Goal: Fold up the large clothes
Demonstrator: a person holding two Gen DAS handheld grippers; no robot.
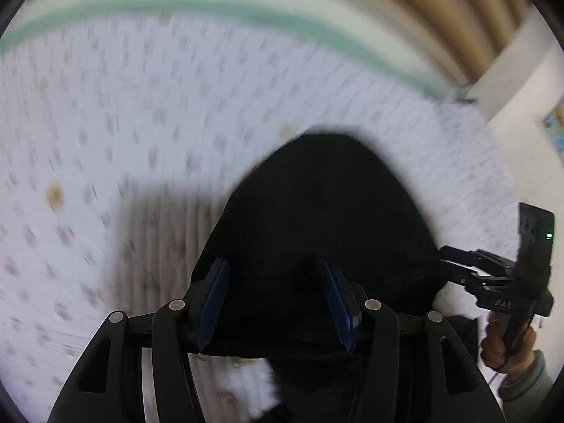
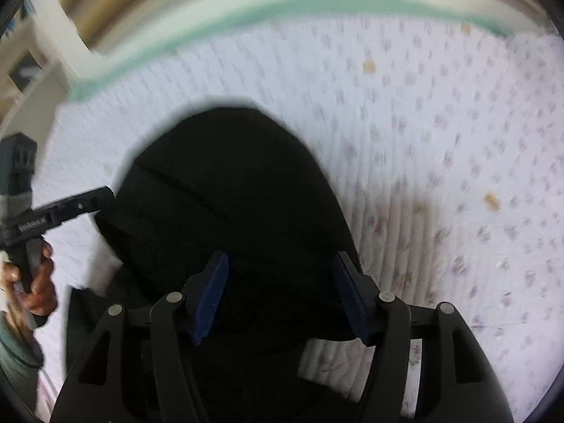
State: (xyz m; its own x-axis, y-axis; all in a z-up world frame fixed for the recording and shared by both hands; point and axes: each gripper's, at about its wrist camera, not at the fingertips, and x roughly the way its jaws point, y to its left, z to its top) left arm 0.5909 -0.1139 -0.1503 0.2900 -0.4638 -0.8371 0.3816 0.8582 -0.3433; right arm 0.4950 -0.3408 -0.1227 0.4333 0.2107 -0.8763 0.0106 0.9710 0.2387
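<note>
A black garment [image 1: 317, 204] lies in a folded, rounded heap on a white flowered bedsheet [image 1: 123, 123]. My left gripper [image 1: 275, 268] hovers over the garment's near edge, its blue pads [image 1: 213, 303] standing apart with only cloth seen below the gap. In the right wrist view the same garment [image 2: 218, 183] fills the middle, and my right gripper [image 2: 280, 259] is open above its near edge, nothing pinched. Each gripper shows in the other's view: the right one [image 1: 493, 282] at the garment's right side, the left one [image 2: 70, 208] at its left side. Both views are blurred.
The sheet [image 2: 440, 123] spreads wide around the garment. A green band [image 1: 211, 10] runs along the far edge of the bed, with tan curtain-like folds [image 1: 440, 7] behind. A person's hand [image 1: 500, 345] grips the right tool's handle; another hand [image 2: 38, 282] grips the left's.
</note>
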